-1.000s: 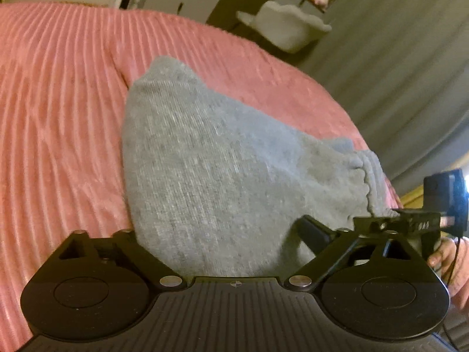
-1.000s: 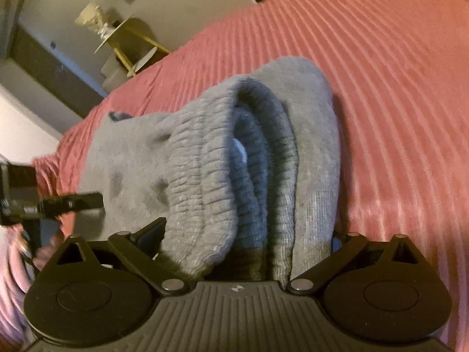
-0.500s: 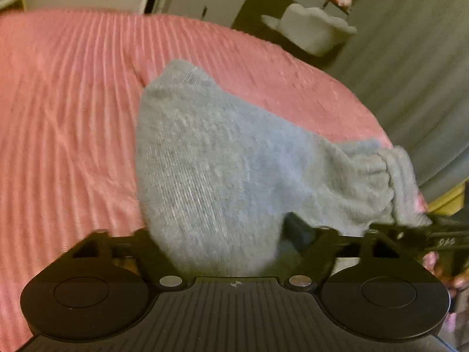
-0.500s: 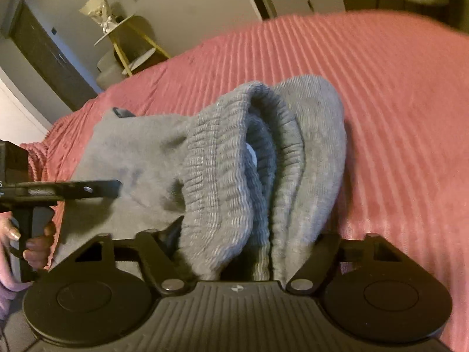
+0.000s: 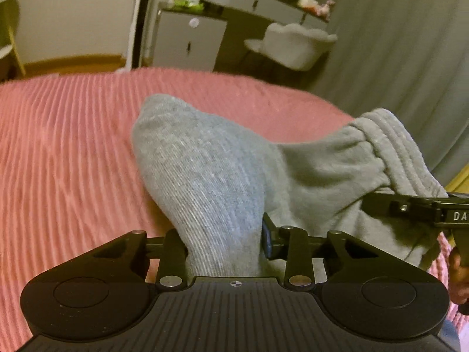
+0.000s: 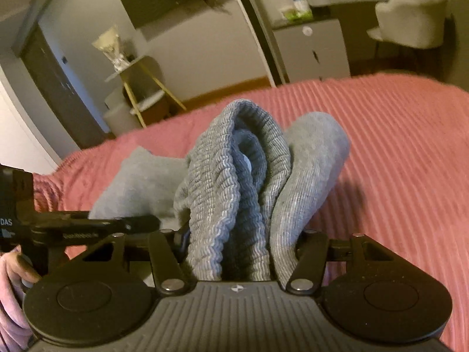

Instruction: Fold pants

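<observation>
Both jaws closing on the grey ribbed-knit pants [image 5: 211, 182] bunched over the pink corduroy bedspread [image 5: 67, 152] — left gripper [image 5: 224, 243] near leg end, right gripper [image 6: 239, 249] on thick waistband — you risk layers slipping if you lift early.

1. The left gripper [image 5: 224, 242] was closing on the grey pants [image 5: 205, 176], whose cloth hid the pads, so contact could not be seen.
2. The right gripper [image 6: 239, 243] was closing too; the bunched waistband [image 6: 231, 193] covered its fingertips.
3. In the left wrist view the right edge cut off the other gripper and the hand [image 5: 460, 267] holding it.
4. The small items on the far dresser [image 5: 258, 3] were blurred beyond telling.
</observation>
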`<state>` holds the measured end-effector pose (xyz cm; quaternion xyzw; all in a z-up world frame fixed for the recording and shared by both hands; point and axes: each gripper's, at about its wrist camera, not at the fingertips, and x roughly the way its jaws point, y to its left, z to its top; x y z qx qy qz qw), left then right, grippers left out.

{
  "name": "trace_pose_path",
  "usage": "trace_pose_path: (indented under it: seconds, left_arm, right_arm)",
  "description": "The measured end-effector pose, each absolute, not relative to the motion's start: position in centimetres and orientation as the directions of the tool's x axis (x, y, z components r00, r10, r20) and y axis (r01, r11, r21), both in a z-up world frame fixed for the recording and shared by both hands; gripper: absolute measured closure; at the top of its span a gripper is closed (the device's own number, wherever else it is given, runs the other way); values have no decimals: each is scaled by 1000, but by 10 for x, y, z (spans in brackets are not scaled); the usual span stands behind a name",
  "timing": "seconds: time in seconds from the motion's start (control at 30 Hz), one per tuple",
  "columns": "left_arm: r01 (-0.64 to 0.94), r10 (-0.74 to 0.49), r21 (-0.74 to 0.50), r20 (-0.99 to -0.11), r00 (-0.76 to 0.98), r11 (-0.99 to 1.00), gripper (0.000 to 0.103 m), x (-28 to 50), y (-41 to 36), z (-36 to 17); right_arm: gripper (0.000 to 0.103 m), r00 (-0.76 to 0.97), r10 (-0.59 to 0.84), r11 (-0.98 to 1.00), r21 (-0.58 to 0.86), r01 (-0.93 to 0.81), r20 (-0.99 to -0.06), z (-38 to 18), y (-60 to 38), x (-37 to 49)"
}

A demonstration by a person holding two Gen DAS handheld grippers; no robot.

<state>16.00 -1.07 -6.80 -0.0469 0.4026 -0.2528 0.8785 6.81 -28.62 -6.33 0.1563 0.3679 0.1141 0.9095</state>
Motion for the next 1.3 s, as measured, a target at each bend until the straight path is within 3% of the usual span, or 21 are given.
trace_pose_path:
  seconds: [0.27, 0.57, 0.67, 0.73, 0.83, 0.9, 1.0, 1.13, 1.23, 1.3]
  left_arm:
    - [400, -449, -232, -640, 623, 886, 67, 205, -23, -32]
    - [348, -373, -180, -671, 640, 920, 66, 274, -40, -52]
    - [306, -320, -152, -703, 635, 940, 62, 288, -41, -76]
    - [278, -283, -128, -715, 640, 952, 52, 292, -36, -88]
    - [246, -275, -151, -734, 621, 958, 42, 295, -20, -97]
    - [240, -266, -144, -735, 623, 960, 32, 290, -7, -95]
    - [193, -150, -18, -702, 697, 981, 29, 265, 14, -81]
    - [141, -129, -37, -678, 724, 989, 18, 235, 23, -74]
    - [143, -86, 24, -697, 712, 989, 18, 222, 1, -80]
    - [137, -24, 105, -702, 712, 985, 18, 212, -13, -88]
  right_arm:
    - [46, 762, 306, 923, 373, -91, -571, -45, -280, 113]
    - [46, 772, 240, 939, 342, -31, -589, -65, -280, 188]
    - [45, 748, 190, 956, 294, 8, -637, -86, -280, 205]
    - [43, 734, 153, 965, 260, 33, -662, -98, -282, 213]
    - [35, 700, 140, 970, 240, 47, -700, -112, -289, 218]
    - [19, 690, 103, 976, 206, 68, -717, -112, -295, 215]
    - [2, 719, -48, 964, 157, 216, -693, -93, -310, 197]
    - [3, 751, -91, 922, 230, 311, -654, -78, -304, 173]
    - [3, 699, -91, 947, 155, 280, -709, -85, -271, 182]
    - [3, 688, -156, 969, 25, 246, -709, -93, -243, 181]
